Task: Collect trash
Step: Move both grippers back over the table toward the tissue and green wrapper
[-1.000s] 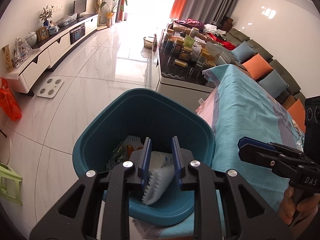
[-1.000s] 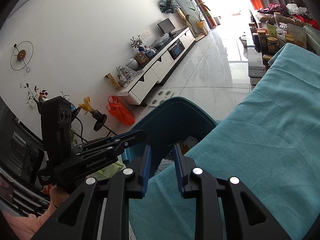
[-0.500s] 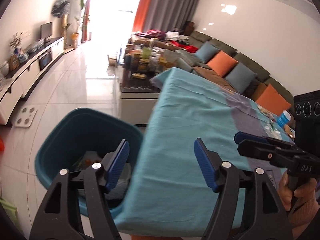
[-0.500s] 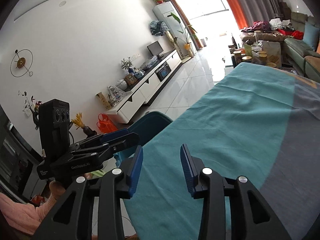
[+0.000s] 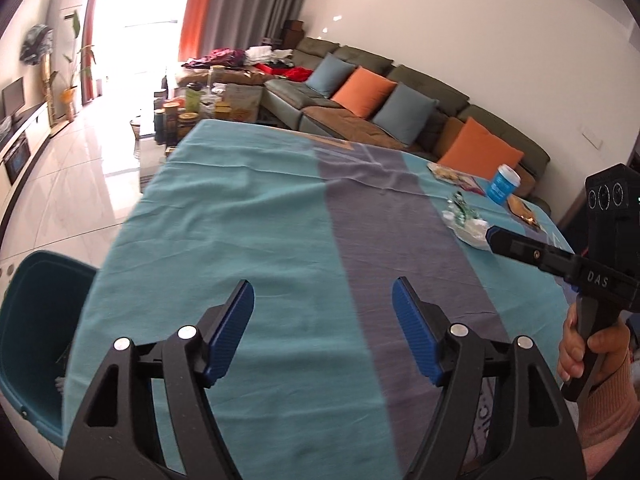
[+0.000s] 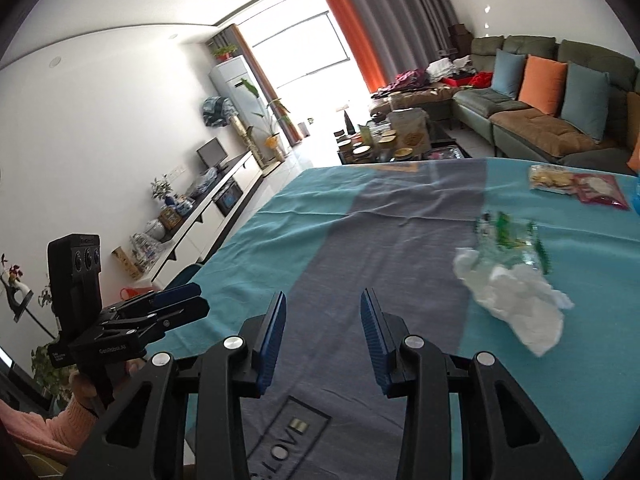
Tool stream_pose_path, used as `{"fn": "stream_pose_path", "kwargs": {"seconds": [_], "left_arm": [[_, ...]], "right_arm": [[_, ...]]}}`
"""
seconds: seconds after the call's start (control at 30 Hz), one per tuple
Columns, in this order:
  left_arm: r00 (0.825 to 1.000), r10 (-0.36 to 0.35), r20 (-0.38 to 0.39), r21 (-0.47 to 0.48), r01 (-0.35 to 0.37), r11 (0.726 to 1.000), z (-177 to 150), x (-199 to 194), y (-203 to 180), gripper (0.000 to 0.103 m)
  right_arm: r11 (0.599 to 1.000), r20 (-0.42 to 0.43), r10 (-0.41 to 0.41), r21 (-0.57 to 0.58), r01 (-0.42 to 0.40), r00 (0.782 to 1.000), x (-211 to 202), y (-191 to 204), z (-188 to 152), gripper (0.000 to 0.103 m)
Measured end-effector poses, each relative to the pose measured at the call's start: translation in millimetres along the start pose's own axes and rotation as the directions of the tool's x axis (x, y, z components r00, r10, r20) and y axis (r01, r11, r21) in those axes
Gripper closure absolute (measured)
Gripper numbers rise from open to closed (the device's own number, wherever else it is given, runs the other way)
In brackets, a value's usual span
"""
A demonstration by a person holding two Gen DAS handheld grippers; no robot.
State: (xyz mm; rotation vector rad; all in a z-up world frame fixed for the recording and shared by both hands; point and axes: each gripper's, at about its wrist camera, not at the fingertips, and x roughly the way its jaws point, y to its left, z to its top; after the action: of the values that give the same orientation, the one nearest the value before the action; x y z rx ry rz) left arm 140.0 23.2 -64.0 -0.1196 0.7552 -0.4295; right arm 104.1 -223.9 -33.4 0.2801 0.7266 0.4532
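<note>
Right wrist view showed the right hand-held gripper [image 6: 322,334] partly spread and empty above the table [image 6: 280,224], with a crumpled white tissue [image 6: 520,300] and a clear green-printed wrapper [image 6: 508,240] lying touching just to its right. Left hand-held gripper [image 5: 323,326], its jaws just opened wide with nothing between them, hung over bare cloth, the teal bin [image 5: 32,332] beside the table edge. Judging by this, a fresh pick was starting: the right one needed to swing over the tissue and close.

Matt woven cloth [image 5: 260,208] on the table, crumpled white tissue paper [image 6: 516,296], glossy tiled floor [image 5: 72,168]
</note>
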Motion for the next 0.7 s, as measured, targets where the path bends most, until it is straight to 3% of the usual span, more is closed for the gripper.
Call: {"fn": "stream_pose_path", "kwargs": {"seconds": [0.33, 0.47, 0.7], "left_arm": [[0.996, -0.064, -0.064, 0.104, 0.071, 0.992, 8.2, 46.5, -71.5, 0.032], [0.993, -0.079, -0.082, 0.131, 0.090, 0.987, 10.3, 54.8, -86.1, 0.032], [0.990, -0.095, -0.105, 0.145, 0.109, 0.983, 14.4, 68.8, -100.1, 0.032]], "right_arm": [[0.977, 0.058, -0.170, 0.142, 0.160, 0.984, -30.8, -77.6, -4.0, 0.066], [0.965, 0.040, -0.194, 0.189, 0.184, 0.980, -24.0, -103.5, -1.2, 0.066], [0.962, -0.044, -0.160, 0.216, 0.166, 0.986, -4.9, -127.5, -2.8, 0.066]]}}
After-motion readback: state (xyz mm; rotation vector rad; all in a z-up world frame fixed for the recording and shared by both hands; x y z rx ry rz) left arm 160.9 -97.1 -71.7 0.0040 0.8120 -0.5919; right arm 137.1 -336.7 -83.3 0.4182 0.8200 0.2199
